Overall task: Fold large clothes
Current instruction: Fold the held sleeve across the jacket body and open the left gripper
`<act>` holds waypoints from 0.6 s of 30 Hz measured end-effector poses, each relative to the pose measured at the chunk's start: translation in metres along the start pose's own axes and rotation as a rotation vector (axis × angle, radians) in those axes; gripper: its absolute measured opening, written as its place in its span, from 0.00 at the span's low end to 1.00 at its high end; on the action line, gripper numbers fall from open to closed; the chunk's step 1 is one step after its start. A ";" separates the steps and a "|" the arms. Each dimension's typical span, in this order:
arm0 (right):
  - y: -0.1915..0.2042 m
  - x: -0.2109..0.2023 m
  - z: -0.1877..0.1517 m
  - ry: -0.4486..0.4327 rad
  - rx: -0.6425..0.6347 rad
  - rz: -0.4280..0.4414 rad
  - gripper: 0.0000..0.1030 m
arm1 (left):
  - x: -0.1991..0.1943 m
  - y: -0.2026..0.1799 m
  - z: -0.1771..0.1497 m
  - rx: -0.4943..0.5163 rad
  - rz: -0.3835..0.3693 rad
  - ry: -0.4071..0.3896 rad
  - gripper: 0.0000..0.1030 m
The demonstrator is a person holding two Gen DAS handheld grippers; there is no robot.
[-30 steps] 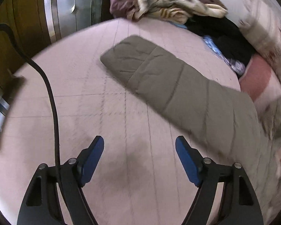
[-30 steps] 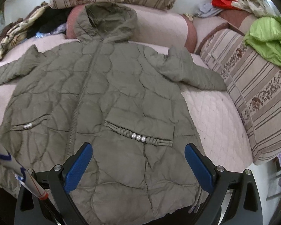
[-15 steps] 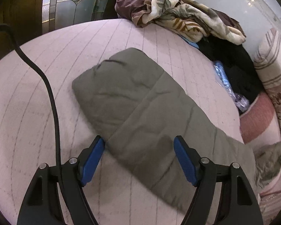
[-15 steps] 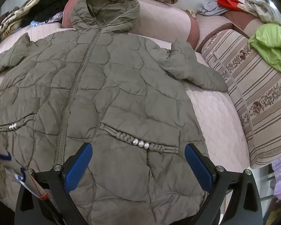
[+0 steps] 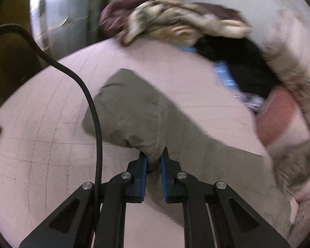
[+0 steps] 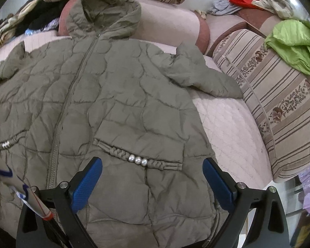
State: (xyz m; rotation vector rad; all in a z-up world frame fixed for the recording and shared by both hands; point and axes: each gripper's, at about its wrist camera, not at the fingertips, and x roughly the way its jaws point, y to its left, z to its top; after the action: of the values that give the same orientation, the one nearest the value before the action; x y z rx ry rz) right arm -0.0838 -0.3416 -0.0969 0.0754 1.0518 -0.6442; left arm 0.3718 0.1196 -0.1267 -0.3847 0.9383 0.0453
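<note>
An olive quilted hooded jacket point(image 6: 117, 95) lies face up and spread out on a pink quilted sofa seat point(image 6: 227, 124), hood toward the back cushions. Its left sleeve point(image 5: 134, 111) stretches across the pink seat in the left wrist view. My left gripper point(image 5: 154, 159) is shut on the edge of that sleeve, which bunches up between the blue pads. My right gripper point(image 6: 153, 177) is open and empty, hovering above the jacket's lower front near the pocket with three pearl buttons point(image 6: 137, 160). The right sleeve point(image 6: 202, 76) lies out to the side.
A heap of brown, patterned and black clothes point(image 5: 175, 24) lies at the seat's far end. Striped cushions point(image 6: 279, 95) line the back and right side, with a green garment point(image 6: 295, 43) on top. A black cable point(image 5: 93, 111) hangs by my left gripper.
My left gripper moved onto the sleeve and shut on its edge, lifting it slightly. My right gripper stayed open over the jacket's lower front with only a slight shift.
</note>
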 end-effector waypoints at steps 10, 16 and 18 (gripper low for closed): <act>-0.025 -0.020 -0.012 -0.042 0.066 0.045 0.96 | -0.113 -0.139 -0.087 0.288 -0.331 -0.023 0.09; -0.045 -0.023 -0.020 -0.040 0.117 0.074 0.96 | -0.099 -0.189 -0.170 0.401 -0.391 0.108 0.09; -0.053 -0.022 -0.021 -0.035 0.136 0.087 0.96 | -0.087 -0.201 -0.198 0.437 -0.364 0.146 0.09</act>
State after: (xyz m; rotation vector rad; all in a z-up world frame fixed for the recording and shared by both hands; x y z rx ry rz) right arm -0.1351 -0.3671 -0.0764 0.2268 0.9649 -0.6354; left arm 0.2072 -0.1236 -0.1015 -0.1487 0.9788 -0.5187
